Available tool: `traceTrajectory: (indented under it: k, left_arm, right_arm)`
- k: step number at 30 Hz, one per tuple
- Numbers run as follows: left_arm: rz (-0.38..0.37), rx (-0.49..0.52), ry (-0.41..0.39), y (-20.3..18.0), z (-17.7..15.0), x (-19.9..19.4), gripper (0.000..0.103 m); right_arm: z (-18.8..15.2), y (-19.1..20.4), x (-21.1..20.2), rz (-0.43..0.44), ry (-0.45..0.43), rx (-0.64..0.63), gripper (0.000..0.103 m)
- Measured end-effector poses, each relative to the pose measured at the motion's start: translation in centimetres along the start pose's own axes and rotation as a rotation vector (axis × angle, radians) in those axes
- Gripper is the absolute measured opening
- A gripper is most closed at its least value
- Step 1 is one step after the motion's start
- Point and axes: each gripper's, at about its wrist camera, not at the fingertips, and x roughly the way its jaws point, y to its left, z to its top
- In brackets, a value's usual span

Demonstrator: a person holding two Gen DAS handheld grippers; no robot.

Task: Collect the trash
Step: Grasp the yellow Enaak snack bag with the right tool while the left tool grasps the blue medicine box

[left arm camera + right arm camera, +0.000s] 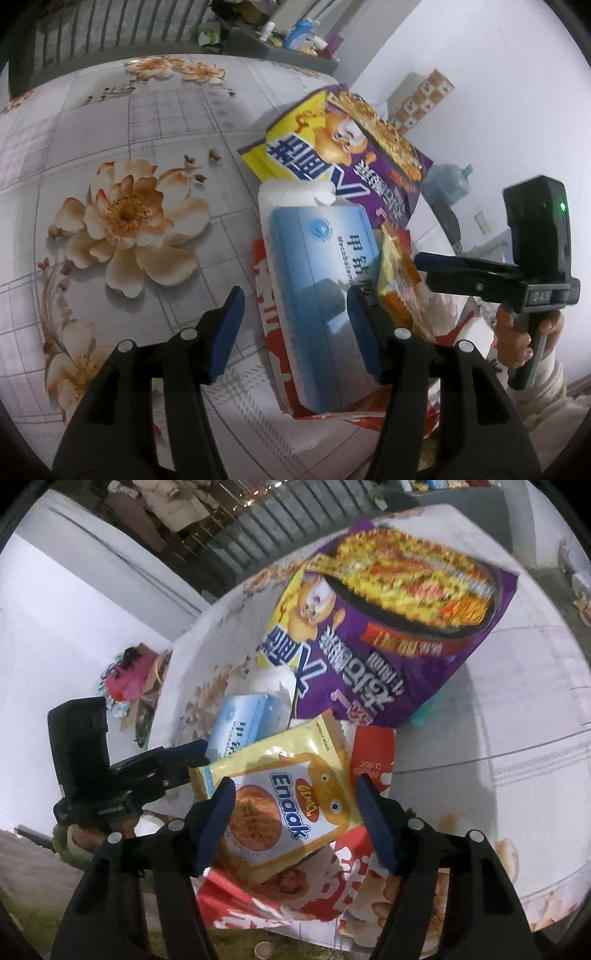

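- Right wrist view: the right gripper [295, 821] is spread wide with the yellow Enaak snack packet [284, 797] sitting right between its blue pads [216, 823]. Nothing pinched yet as far as I can tell; both pads stand beside the packet's edges, not squeezing it.
- The packet lies on top of the trash heap on the floral table [524, 775], resting on a red wrapper [325, 890]. Its long axis runs diagonally, from lower right up to upper left, so the fingers straddle roughly the short way across. My guess is that's a decent line for a pinch.
- Left wrist view: the left gripper [295, 328] is open too, hanging over the blue-and-white medicine box [321, 280]. One pad [364, 332] is on or just over the box face, the other [227, 332] is off its left side above the table [110, 110]. Touching or hovering? Can't tell.
- That box's long axis points away from the left gripper, pretty much along the fingers, with its torn end toward the purple noodle bag [354, 155] behind it.
- Same view shows the right gripper [419, 266] coming in from the right, tips at the snack packet [399, 280], which lies just beside the box.
- So I'd say right hand is nearer the packet, left is nearer the box. Both piles are tight together, so a grab could drag a neighbour along.
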Motion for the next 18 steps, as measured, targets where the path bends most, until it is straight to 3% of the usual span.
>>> traceTrajectory:
  k: [4,12,18]
  left_arm:
    - [-0.006,0.000,0.009,-0.1,0.0,0.3,0.054]
    - [-0.012,-0.010,0.012,0.0,0.0,0.4,0.054]
    - [-0.012,-0.010,0.015,-0.1,0.0,0.6,0.054]
  right_arm:
    - [0.3,-1.0,1.2,0.006,0.013,0.039,0.063]
    - [0.2,-4.6,1.2,0.134,0.009,0.185,0.057]
    - [0.1,-3.4,1.9,0.110,0.025,0.135,0.055]
